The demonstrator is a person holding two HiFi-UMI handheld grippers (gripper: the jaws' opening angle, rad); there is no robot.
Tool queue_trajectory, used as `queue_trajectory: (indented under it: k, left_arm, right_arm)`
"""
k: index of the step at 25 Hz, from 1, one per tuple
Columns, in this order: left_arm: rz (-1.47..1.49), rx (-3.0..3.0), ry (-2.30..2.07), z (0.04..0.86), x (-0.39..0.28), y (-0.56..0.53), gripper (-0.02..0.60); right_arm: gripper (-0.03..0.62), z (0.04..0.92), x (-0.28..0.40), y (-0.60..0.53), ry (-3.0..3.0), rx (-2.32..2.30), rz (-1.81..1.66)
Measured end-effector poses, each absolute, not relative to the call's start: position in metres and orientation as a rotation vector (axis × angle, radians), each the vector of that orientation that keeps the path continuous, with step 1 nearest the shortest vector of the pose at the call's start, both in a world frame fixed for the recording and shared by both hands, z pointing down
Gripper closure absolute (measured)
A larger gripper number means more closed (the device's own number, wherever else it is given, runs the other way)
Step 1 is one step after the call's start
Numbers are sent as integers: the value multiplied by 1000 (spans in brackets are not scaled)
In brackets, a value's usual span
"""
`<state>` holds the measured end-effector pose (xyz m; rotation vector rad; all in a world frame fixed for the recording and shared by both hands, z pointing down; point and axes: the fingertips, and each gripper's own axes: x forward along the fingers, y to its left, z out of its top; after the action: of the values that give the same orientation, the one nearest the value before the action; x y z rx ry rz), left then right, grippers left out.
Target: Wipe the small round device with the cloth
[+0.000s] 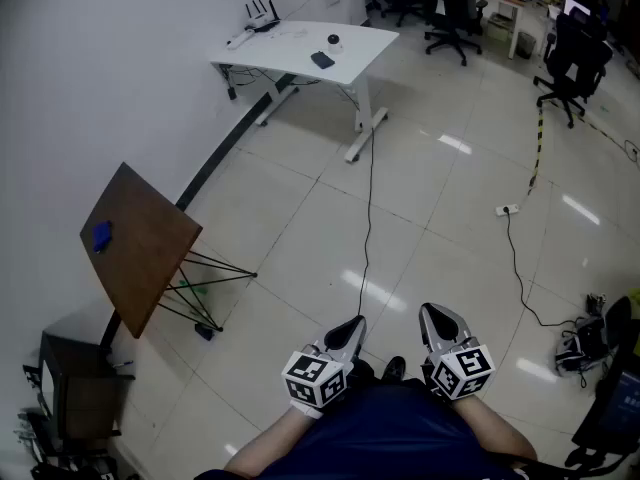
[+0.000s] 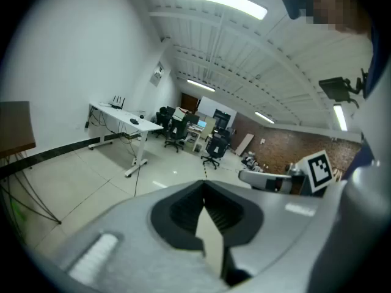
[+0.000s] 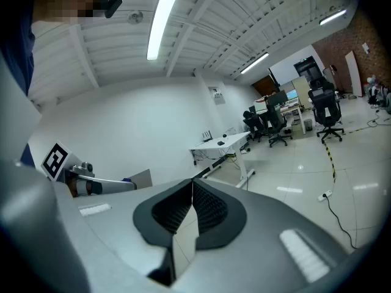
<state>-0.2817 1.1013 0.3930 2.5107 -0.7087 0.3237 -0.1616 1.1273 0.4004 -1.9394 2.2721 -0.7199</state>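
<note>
**Head view: both grippers shut, the device far across the room**

The left gripper (image 1: pixel 352 326) and the right gripper (image 1: pixel 437 315) sit side by side at the bottom of the picture, just apart, held out over the tiled floor (image 1: pixel 440 228) in front of the person's dark blue top (image 1: pixel 385 433). Both point forward and slightly down.

Over to the left gripper view: the 2 jaws are pressed together, black pads meeting tip to tip, nothing between them. The right gripper view tells the same story, its jaws closed on each other with nothing held.

Now the task's things. The small round device (image 1: pixel 333 40) stands well away at the top of the head view, on a white desk (image 1: pixel 290 53) against the wall. A flat dark item (image 1: pixel 322 60) lies just beside it, and a router (image 1: pixel 262 13) with antennas stands at the desk's far end. The blue cloth (image 1: pixel 101 235) lies on a brown table (image 1: pixel 150 258) at the left, near its wall-side edge, well apart from the device and from both grippers.

A black cable (image 1: pixel 368 218) runs along the floor from the desk towards the person. Office chairs (image 1: pixel 572 63) stand at the top right.
</note>
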Motion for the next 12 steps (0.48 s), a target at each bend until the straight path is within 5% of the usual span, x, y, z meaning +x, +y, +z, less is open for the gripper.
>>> queue_trajectory:
  k: [12]
  left_arm:
    - [339, 2464, -750, 408, -279, 1054, 578]
  right_arm:
    - [582, 424, -155, 1078, 2297, -1917, -793]
